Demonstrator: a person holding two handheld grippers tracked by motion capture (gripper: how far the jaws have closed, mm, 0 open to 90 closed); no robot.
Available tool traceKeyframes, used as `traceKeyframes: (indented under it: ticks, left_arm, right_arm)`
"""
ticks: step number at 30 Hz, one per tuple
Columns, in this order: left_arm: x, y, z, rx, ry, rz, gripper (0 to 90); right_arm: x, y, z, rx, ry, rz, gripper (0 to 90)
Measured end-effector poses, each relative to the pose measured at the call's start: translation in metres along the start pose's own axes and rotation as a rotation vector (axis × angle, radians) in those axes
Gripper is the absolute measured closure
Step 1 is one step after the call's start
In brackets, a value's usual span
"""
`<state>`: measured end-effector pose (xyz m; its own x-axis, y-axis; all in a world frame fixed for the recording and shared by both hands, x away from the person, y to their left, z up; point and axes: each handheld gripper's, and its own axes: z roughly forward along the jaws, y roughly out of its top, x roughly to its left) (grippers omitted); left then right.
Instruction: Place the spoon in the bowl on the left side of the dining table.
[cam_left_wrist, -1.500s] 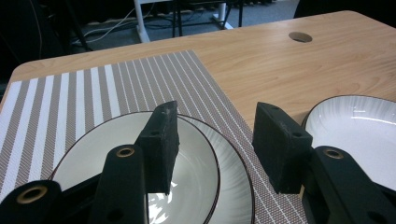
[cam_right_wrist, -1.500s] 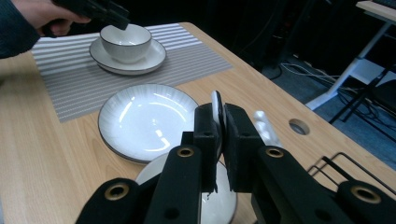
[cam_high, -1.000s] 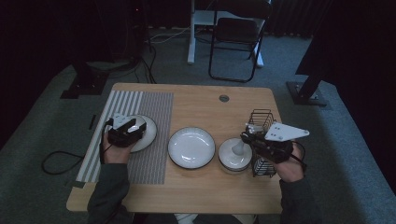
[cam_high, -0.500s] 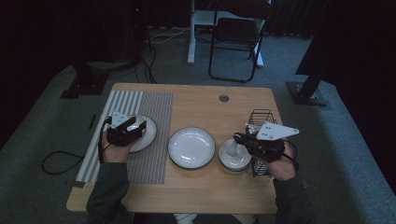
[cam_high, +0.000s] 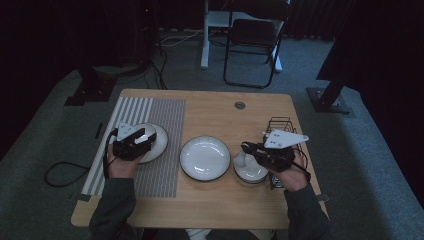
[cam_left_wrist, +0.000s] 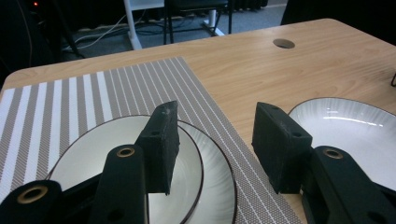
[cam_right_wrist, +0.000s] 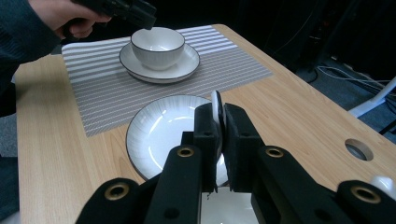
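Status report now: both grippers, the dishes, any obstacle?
Left gripper open above bowl on plate, striped mat. Right gripper shut on white dish rim. Middle plate beside it; wire rack close behind.

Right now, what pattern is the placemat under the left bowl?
Grey and white stripes on the placemat, clearest in the left gripper view.

Both forearms come in from the bottom edge, dark sleeves, one gripper per hand. Left gripper (cam_high: 134, 143): held low at the table's left side, jaws spread wide apart with nothing between them, pointing forward and slightly right. Right gripper (cam_high: 260, 152): at the table's right side, pointing left, grey three-cornered plate on top, jaws clamped together on a thin white rim. Hands well apart.
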<state>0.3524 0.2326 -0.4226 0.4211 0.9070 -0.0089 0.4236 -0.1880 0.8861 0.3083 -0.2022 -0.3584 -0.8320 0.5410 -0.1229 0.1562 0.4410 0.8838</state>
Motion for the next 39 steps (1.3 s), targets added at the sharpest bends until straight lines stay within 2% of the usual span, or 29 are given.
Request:
traceKeyframes:
  ticks: [8, 22, 30, 39]
  left_arm:
    - [-0.005, -0.008, 0.003, 0.03, -0.013, 0.014, 52.1]
    - [-0.01, -0.024, 0.0, 0.012, -0.024, 0.032, 51.9]
    - [-0.016, -0.035, 0.002, 0.026, -0.03, 0.075, 51.8]
    - [-0.02, -0.045, 0.004, 0.043, -0.049, 0.084, 51.8]
  right_arm:
    - [0.001, 0.003, 0.009, -0.002, 0.006, 0.011, 84.4]
    - [0.005, 0.011, 0.023, -0.015, 0.027, 0.008, 84.4]
    - [0.006, 0.016, 0.031, -0.023, 0.031, 0.01, 84.4]
    - [0.006, 0.023, 0.038, -0.03, 0.03, 0.008, 84.5]
